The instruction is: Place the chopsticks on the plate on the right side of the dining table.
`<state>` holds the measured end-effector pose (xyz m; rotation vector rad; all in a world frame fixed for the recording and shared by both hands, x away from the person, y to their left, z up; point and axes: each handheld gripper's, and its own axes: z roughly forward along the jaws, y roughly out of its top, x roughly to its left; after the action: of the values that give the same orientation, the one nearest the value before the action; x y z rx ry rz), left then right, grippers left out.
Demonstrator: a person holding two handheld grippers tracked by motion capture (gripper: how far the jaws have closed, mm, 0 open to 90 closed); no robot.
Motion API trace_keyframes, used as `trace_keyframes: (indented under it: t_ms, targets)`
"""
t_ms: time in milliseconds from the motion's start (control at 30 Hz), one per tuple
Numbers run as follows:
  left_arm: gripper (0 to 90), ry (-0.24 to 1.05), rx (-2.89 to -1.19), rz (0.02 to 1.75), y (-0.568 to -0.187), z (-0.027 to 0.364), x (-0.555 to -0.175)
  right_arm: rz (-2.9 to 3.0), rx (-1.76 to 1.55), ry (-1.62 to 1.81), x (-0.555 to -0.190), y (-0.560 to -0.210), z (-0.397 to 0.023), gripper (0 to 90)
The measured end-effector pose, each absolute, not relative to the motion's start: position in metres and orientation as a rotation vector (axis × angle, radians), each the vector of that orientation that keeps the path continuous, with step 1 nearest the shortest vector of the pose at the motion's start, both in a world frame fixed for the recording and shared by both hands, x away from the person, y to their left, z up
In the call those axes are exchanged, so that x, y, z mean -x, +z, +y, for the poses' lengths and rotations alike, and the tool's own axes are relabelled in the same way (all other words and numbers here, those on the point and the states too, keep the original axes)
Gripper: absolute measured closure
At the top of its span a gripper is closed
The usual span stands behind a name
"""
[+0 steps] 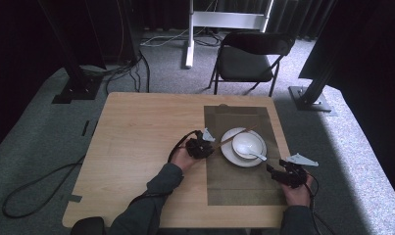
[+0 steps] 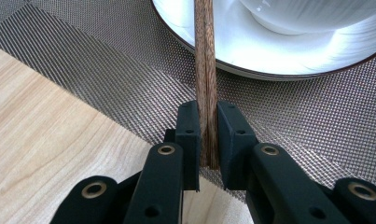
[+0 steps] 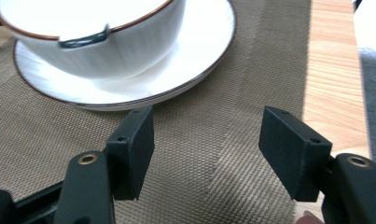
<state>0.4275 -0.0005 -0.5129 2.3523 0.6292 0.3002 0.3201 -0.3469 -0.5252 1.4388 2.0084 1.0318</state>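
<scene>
While the left gripper (image 2: 208, 135) pinches the brown chopsticks (image 2: 205, 70) at mid-frame, their far end rests on the white plate (image 1: 228, 152). Lower right, the right gripper (image 3: 206, 149) waits wide open over the mat (image 1: 234, 188), near the bowl (image 3: 97, 42).

Glossy white bowl (image 3: 90, 42), woven matt placemat (image 3: 199, 154), wood-grain chopsticks (image 2: 205, 70).

A black folding chair (image 1: 251, 56) stands beyond the wooden table (image 1: 141, 142).

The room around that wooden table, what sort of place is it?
Probably a recording studio or lab, not a dining room: dark curtains ring the space, black cables trail across grey carpet, and black metal stands flank the light wooden table. A black folding chair stands behind.
</scene>
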Motion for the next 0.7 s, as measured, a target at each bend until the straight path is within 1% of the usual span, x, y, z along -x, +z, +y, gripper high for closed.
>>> trace_keyframes:
  t_ms: [367, 700]
  targets:
    - [80.3, 0.314, -2.377, 0.570, -0.509, -0.005, -0.434, 1.959, -1.448, 1.008, -0.334, -0.514, -0.355, 35.0]
    - [80.3, 0.319, -2.391, 0.534, -0.510, -0.009, -0.439, 1.943, -1.463, 0.995, -0.347, -0.512, -0.357, 38.1]
